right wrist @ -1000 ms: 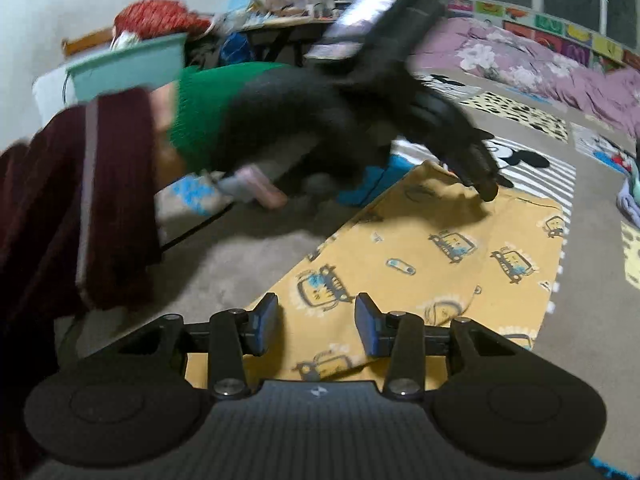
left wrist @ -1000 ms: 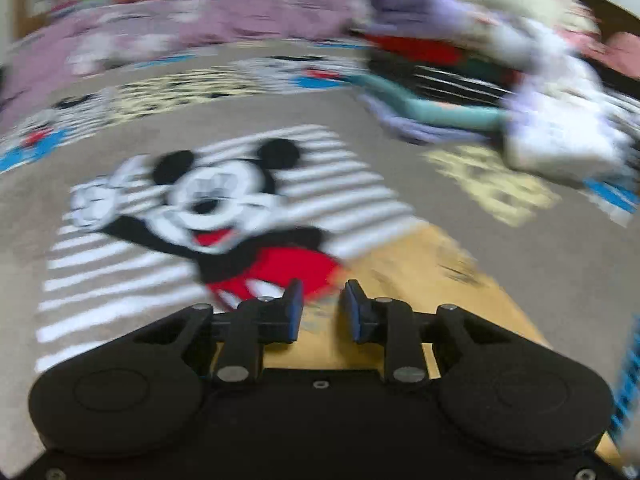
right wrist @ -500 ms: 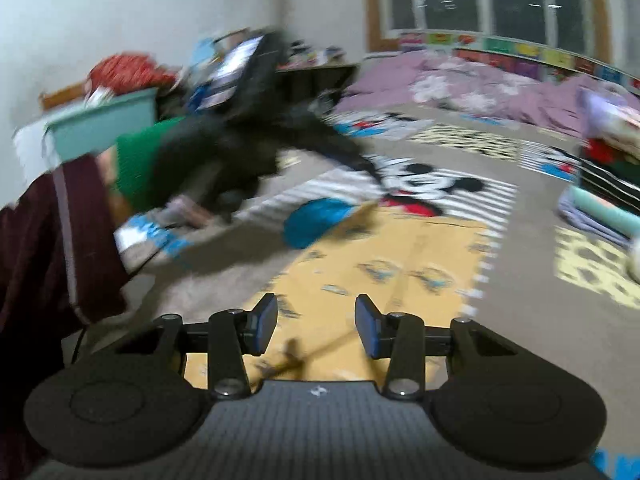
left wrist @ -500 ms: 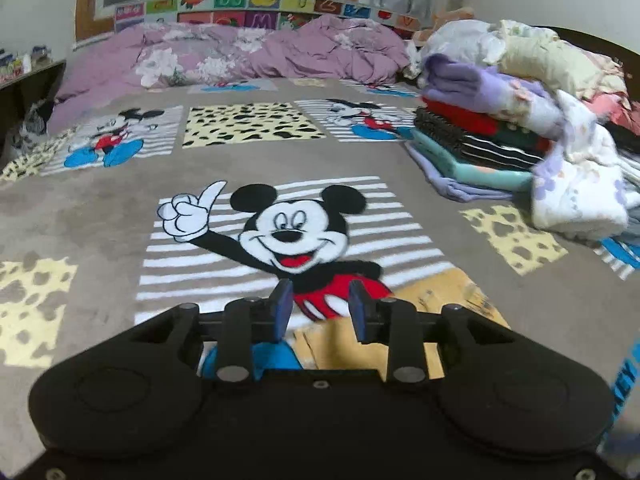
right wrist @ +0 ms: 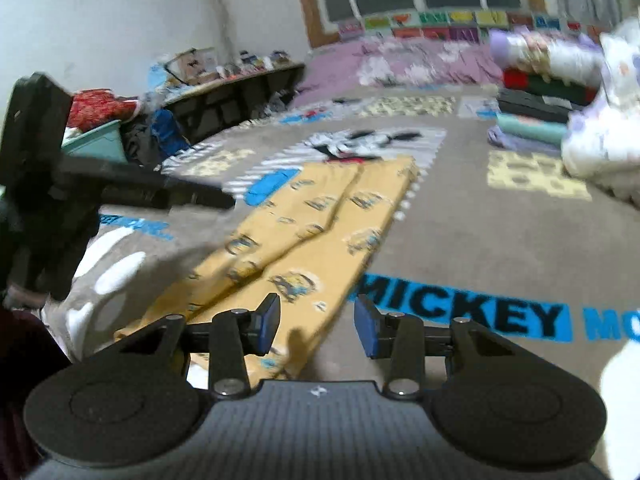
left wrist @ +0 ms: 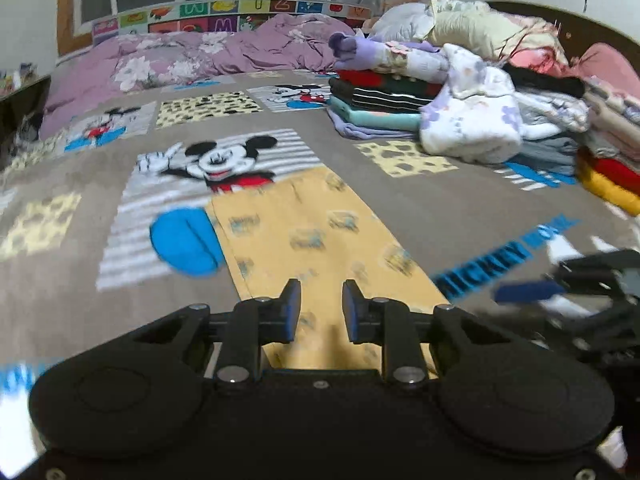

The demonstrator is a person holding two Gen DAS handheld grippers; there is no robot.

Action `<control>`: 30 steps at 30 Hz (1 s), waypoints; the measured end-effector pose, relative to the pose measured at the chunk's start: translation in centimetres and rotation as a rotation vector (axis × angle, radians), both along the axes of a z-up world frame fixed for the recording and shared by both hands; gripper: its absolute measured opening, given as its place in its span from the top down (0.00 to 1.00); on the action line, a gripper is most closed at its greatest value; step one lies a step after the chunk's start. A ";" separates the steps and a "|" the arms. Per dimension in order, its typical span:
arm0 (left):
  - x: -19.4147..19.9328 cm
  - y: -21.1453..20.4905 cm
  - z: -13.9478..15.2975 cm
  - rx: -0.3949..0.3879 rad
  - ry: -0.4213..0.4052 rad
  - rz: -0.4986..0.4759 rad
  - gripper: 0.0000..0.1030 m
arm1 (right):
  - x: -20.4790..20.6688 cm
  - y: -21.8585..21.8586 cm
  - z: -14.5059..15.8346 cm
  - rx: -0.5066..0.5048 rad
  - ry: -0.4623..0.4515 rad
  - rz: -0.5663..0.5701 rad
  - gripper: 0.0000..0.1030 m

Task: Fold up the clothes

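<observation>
Yellow trousers with a cartoon print (left wrist: 312, 232) lie flat and lengthwise on the brown Mickey blanket (left wrist: 80, 300). My left gripper (left wrist: 316, 310) hovers over their near end. Its jaws stand a little apart and are closing, with nothing pinched between them. The right gripper (left wrist: 580, 288) shows as a dark blur at the right edge. In the right wrist view my right gripper (right wrist: 316, 322) is open above the near right edge of the trousers (right wrist: 320, 220), holding nothing. The left gripper (right wrist: 180, 196) reaches in there from the left, blurred.
A stack of folded clothes (left wrist: 380, 96) and a white flowered bundle (left wrist: 472, 120) sit at the far right, with more piles (left wrist: 608, 176) beside them. A purple duvet (left wrist: 200, 56) lies along the far side. A teal bin (right wrist: 96, 144) and low shelf (right wrist: 240, 92) stand off the bed's left.
My left gripper has drawn back from the far end of the trousers to their near end. The right gripper has swung right and rolled, staying over the near edge.
</observation>
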State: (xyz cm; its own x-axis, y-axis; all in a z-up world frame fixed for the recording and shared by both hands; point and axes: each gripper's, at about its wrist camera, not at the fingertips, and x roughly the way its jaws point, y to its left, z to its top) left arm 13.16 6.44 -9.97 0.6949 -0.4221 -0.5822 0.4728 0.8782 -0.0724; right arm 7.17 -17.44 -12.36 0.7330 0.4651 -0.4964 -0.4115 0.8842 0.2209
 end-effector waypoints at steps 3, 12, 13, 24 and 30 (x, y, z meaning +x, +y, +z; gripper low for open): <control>-1.2 -0.4 -2.6 0.013 0.065 -0.014 0.79 | -0.8 1.7 -0.5 -0.038 -0.038 0.057 0.60; -3.1 4.8 -2.5 -0.236 0.133 0.222 0.59 | -2.5 0.8 -1.7 -0.039 -0.005 0.053 0.61; -3.3 5.2 -2.8 -0.273 0.157 0.246 0.58 | -2.5 0.2 -1.8 -0.007 0.021 0.027 0.61; -3.7 6.2 -6.0 -0.556 0.390 0.363 0.56 | 0.7 -2.8 -7.2 0.620 0.420 -0.121 0.60; -4.2 5.7 -6.2 -0.594 0.396 0.408 0.93 | 2.0 -2.3 -9.9 0.783 0.463 -0.229 0.93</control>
